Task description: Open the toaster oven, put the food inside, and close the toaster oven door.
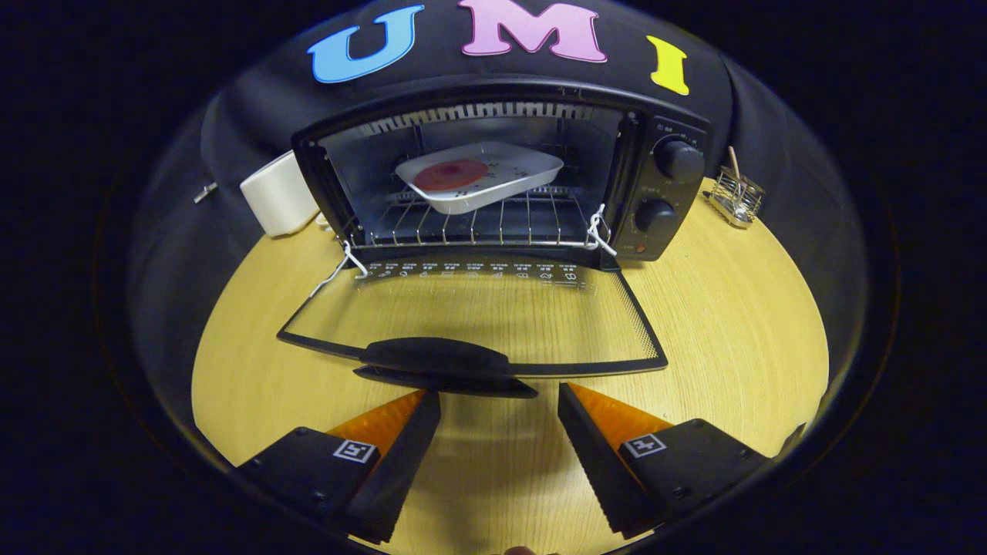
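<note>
Pale wood tabletop (732, 331) in a dark cloth booth. Gripper (499, 401) low over the wood, fingers (401, 439) spread wide, nothing between them. Just ahead of the tips: black door handle (436, 356) on the glass door (478, 316), which lies folded down flat. Beyond, toaster oven (501, 177) open; white tray (482, 176) with a round reddish food item (451, 174) sits on the wire rack (470, 220) inside. Two knobs (678, 160) right of the cavity. White container (279, 193) to one side of the oven, small wire holder (736, 196) to the other.

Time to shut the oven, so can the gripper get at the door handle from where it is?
Probably yes: the gripper is open, and the door handle lies just ahead of its fingertips on the lowered door, with bare table between.
</note>
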Tool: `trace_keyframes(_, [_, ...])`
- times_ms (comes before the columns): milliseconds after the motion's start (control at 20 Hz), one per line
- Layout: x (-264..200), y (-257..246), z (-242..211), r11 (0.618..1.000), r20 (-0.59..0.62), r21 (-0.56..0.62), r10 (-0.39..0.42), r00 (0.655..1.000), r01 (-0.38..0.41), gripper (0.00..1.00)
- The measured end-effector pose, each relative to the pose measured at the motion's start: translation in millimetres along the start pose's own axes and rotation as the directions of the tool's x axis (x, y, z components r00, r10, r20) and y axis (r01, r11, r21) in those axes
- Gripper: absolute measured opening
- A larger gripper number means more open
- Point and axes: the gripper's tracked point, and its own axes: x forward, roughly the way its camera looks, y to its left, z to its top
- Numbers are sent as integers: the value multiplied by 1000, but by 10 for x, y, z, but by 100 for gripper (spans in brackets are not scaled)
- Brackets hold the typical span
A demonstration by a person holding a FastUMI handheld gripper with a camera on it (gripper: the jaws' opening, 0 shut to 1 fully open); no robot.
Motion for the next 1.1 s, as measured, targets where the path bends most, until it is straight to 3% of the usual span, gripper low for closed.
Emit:
trace_keyframes(300, [-441, 67, 708, 997, 203, -49, 70, 977, -61, 100])
trace_keyframes(650, [-883, -96, 1293, 998, 338, 6, 63, 939, -69, 99])
trace_keyframes(1100, [-1912, -908, 1703, 999, 576, -14, -24, 817, 39, 99])
